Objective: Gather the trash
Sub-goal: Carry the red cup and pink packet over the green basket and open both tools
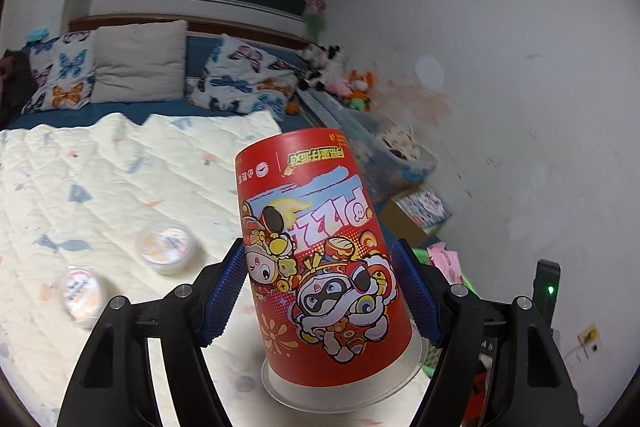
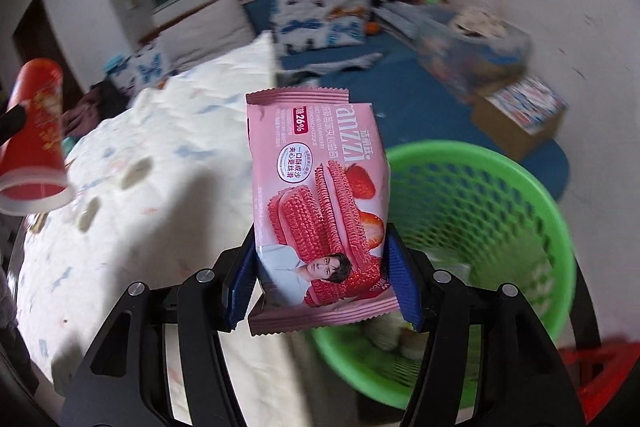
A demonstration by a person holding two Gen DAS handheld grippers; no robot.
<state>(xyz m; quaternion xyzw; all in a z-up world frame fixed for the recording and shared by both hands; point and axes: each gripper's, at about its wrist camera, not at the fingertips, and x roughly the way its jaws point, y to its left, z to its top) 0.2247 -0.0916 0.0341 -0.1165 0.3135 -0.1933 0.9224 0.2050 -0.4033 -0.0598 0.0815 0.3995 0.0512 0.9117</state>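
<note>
Basket [image 2: 500,187] contents blurred — cookie packet [image 2: 320,195] hides its near rim.

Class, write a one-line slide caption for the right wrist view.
Right gripper clamps a pink cookie packet beside the green mesh basket.

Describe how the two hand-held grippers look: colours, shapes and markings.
Both look alike. The left hand-held gripper and the right hand-held gripper have glossy black linkage arms with silver round pivot pins. Their fingers carry blue pads with a ribbed texture. No cables, sleeves or printed markings show.
</note>
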